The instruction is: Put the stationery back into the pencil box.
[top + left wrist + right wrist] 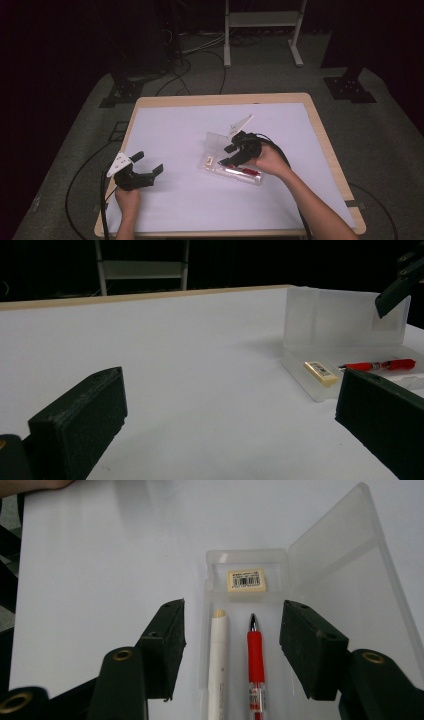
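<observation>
A clear plastic pencil case lies right of the table's middle with its lid standing open. In the right gripper view it holds a red pen, a white pen and a barcoded eraser in the end compartment. My right gripper hangs just above the case, open, its jaws either side of the two pens and touching nothing. My left gripper sits at the front left of the table, open and empty, facing the case from a distance.
A white mat covers the wooden table. Black cables and a white stand's legs lie on the grey floor beyond the far edge. Broad bare mat stretches between the two grippers.
</observation>
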A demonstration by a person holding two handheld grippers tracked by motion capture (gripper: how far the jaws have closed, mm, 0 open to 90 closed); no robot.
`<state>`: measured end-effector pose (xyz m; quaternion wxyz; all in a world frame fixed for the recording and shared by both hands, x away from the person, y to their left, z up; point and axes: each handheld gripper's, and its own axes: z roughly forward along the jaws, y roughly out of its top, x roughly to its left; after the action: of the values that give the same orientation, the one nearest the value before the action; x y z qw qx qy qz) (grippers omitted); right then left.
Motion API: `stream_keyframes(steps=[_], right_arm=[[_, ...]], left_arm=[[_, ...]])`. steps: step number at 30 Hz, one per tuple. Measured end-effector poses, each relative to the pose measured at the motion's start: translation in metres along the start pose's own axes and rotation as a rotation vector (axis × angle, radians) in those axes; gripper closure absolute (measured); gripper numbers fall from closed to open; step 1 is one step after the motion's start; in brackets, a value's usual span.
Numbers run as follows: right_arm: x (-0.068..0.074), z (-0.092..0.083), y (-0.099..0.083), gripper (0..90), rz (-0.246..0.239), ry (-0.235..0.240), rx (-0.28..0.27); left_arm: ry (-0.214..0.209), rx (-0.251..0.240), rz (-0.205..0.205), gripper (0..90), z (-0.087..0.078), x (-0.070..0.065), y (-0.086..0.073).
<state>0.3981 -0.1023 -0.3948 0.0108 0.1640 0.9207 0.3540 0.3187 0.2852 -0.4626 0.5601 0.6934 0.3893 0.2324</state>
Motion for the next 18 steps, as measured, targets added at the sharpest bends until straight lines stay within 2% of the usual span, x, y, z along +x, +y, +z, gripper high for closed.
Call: stream_keyframes(steps=[5,7,8,16,18], right_arm=[[0.003,-0.01,-0.009,41.9,0.017,-0.01,-0.011],[0.004,-0.013,-0.012,41.6,0.006,-0.014,-0.011],[0.005,-0.014,-0.013,41.5,0.019,-0.015,-0.012],[0.006,-0.02,-0.022,40.8,0.019,-0.022,-0.012],[0.008,-0.021,-0.024,40.6,0.034,-0.021,-0.014]], left_arm=[[0.0,0.002,0.001,0.0,0.0,0.0,0.0],[0.0,0.002,0.001,0.0,0.0,0.0,0.0],[0.0,0.002,0.001,0.0,0.0,0.0,0.0],[-0.001,0.002,0.001,0.0,0.0,0.0,0.0],[-0.001,0.003,0.002,0.0,0.0,0.0,0.0]])
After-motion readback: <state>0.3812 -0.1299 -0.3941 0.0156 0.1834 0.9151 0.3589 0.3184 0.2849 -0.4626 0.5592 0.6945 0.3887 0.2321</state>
